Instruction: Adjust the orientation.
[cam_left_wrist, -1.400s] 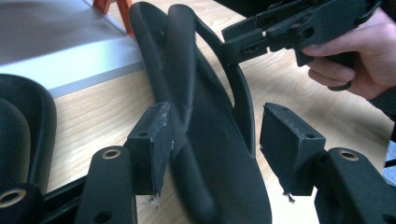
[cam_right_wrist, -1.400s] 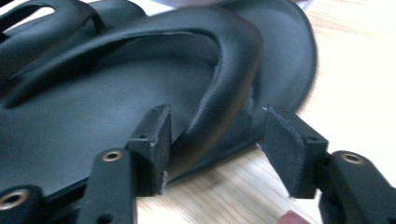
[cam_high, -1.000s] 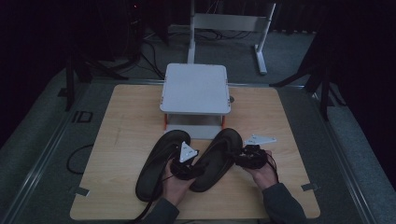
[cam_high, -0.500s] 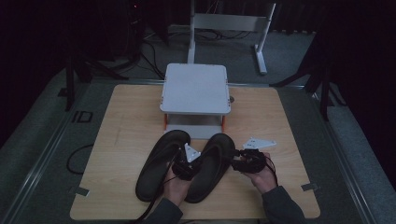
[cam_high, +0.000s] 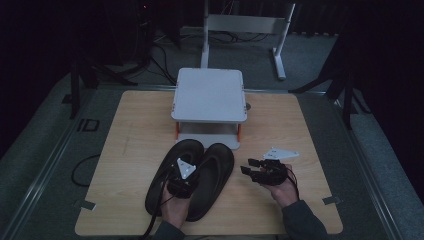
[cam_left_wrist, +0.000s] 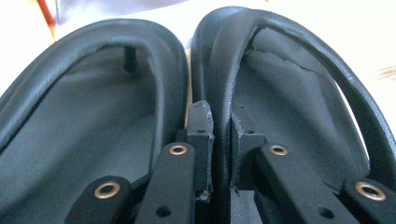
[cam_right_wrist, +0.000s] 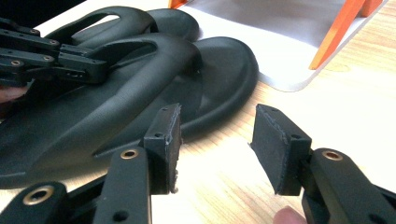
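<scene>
Two black flip-flops lie side by side on the wooden table, toes toward the stand. My left gripper sits over the seam between the left flip-flop and the right flip-flop. In the left gripper view it is shut on the inner strap of the right flip-flop, beside the left flip-flop. My right gripper rests just right of the pair; its jaws have just been opening. It stands open over bare wood with nothing between the pads, the right flip-flop beyond.
A pale grey raised stand on orange legs, with a white base plate, stands just behind the flip-flops. A metal frame rises beyond the table. A cable loops off the left edge.
My left gripper has shut on the right flip-flop's strap. My right gripper has let go of that flip-flop and opened, and the flip-flop now lies close against the left one.
</scene>
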